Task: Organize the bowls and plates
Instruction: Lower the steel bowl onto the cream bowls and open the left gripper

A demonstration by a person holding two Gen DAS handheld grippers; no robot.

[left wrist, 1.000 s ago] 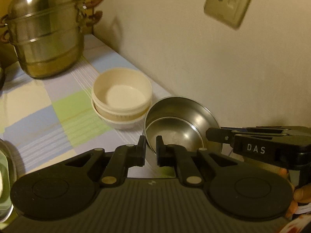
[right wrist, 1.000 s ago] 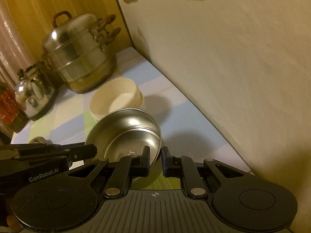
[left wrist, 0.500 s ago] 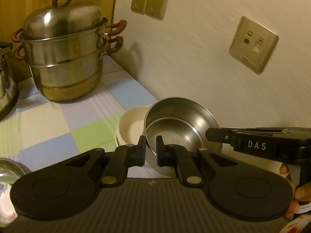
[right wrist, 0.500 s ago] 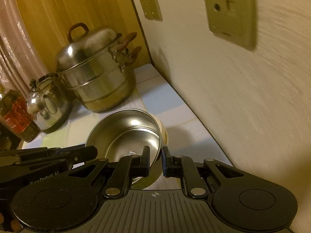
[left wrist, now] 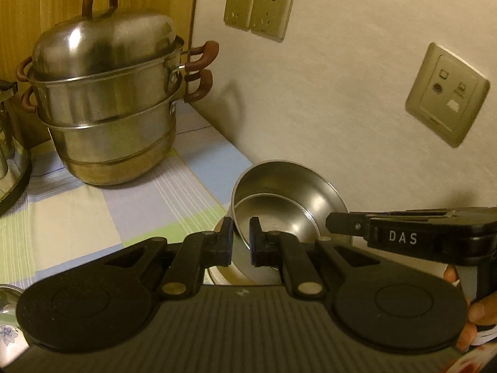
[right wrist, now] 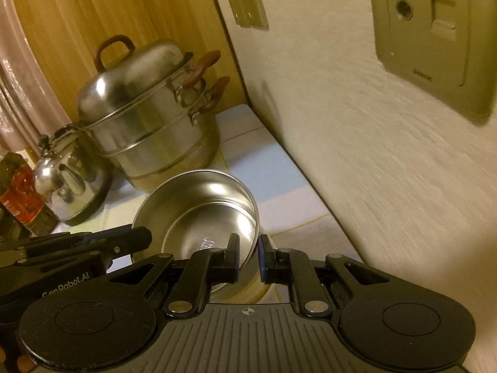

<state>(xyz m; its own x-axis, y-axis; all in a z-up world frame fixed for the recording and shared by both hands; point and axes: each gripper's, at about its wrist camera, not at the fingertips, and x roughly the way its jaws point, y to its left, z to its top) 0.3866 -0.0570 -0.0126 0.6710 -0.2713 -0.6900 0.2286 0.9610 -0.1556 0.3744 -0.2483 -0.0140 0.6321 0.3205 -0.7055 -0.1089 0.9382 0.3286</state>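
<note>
A steel bowl [left wrist: 289, 205] is held by both grippers. My left gripper [left wrist: 240, 245] is shut on its left rim; my right gripper [right wrist: 248, 258] is shut on its right rim [right wrist: 253, 214]. The bowl sits over the stacked cream bowls, of which only a sliver shows beneath it [left wrist: 223, 272] and in the right wrist view [right wrist: 257, 289]. The right gripper's fingers [left wrist: 348, 227] also show at the bowl's right side in the left wrist view. The left gripper's fingers [right wrist: 124, 239] show at the bowl's left in the right wrist view.
A large steel steamer pot [left wrist: 105, 99] stands at the back on the checked tablecloth [left wrist: 77, 217]. A steel kettle [right wrist: 68, 183] and a red-labelled bottle [right wrist: 18, 195] stand left of it. The wall with sockets [left wrist: 257, 9] runs close along the right. A patterned dish edge [left wrist: 7, 338] lies at lower left.
Both grippers carried the steel bowl forward and over the stacked cream bowls, which are now almost hidden beneath it. The pot and wall sockets came further into view.
</note>
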